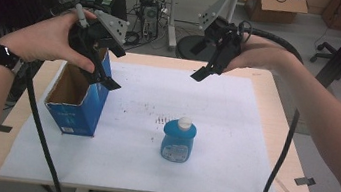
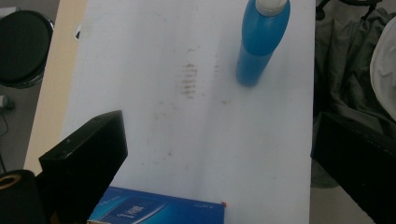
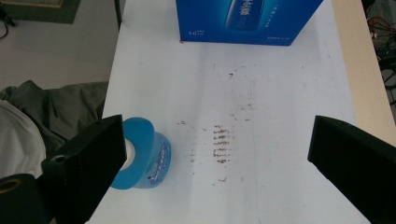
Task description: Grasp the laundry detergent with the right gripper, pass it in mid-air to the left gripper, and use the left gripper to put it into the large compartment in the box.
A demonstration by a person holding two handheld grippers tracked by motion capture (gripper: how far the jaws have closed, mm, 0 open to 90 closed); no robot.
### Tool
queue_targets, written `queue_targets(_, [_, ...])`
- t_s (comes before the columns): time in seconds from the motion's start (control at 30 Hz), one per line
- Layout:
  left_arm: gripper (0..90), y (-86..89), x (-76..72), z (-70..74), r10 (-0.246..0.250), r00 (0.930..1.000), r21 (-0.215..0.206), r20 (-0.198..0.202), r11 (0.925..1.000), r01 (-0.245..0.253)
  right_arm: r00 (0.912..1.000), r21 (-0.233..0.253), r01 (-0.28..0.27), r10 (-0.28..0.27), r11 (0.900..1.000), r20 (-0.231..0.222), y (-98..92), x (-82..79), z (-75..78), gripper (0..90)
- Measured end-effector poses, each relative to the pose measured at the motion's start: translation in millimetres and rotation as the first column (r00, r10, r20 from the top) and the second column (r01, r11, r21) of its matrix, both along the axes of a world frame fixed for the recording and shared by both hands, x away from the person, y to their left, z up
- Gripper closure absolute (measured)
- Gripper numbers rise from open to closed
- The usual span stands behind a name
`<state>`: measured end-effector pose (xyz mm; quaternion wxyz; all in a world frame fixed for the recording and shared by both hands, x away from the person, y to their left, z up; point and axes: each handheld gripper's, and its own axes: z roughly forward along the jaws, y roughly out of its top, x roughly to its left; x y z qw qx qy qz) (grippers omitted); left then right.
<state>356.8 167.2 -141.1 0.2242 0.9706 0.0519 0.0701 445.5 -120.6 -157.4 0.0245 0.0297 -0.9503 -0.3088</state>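
The high view looked forward and down from above the person's side, taking in the whole table [image 1: 276, 116], its white sheet [image 1: 233, 135] and the room floor beyond. The left gripper view rode above the blue box [image 2: 159, 210], facing down across the sheet toward the blue bottle [image 2: 261, 42], which stood well off. The right gripper view looked down from the opposite side, with the bottle [image 3: 144, 158] near its lower left and the box [image 3: 243, 21] at the far top. All three views shared the stained middle of the sheet, the bottle and the box.
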Motion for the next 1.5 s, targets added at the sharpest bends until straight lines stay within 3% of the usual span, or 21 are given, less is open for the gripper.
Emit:
queue_targets(0.43, [4.3, 0.1, -2.0, -2.1, 0.017, 0.9998, 0.003, -0.003, 0.9998, -0.017, 0.9999, 0.036, -0.001, 0.001, 0.999, 0.016, -14.5, -3.4, 6.0, 3.7])
queue_targets(0.83, [4.4, 0.5, -7.0, -6.1, 0.026, 0.9997, -0.006, 0.0, 0.9996, -0.026, 0.9995, 0.114, 0.013, -0.016, 0.993, 0.027, -53.4, -16.4, 3.3, 2.8])
queue_targets(1.07, [4.4, 2.5, -9.9, -7.8, 0.041, 0.9992, -0.003, 0.002, 0.9991, -0.041, 0.9984, 0.154, 0.037, -0.043, 0.987, 0.038, -80.4, -27.0, -17.4, 1.6])
queue_targets(1.33, [4.5, 3.1, -13.0, -10.4, 0.039, 0.9992, -0.007, 0.007, 0.9992, -0.038, 0.997, 0.175, 0.048, -0.058, 0.983, 0.051, -97.7, -40.3, -43.8, 1.5])
queue_targets(1.5, [4.5, 1.9, -14.2, -12.0, 0.039, 0.9992, 0.001, 0.008, 0.9992, -0.039, 0.9966, 0.216, 0.072, -0.079, 0.974, 0.023, -110.0, -45.5, -63.5, 1.3])
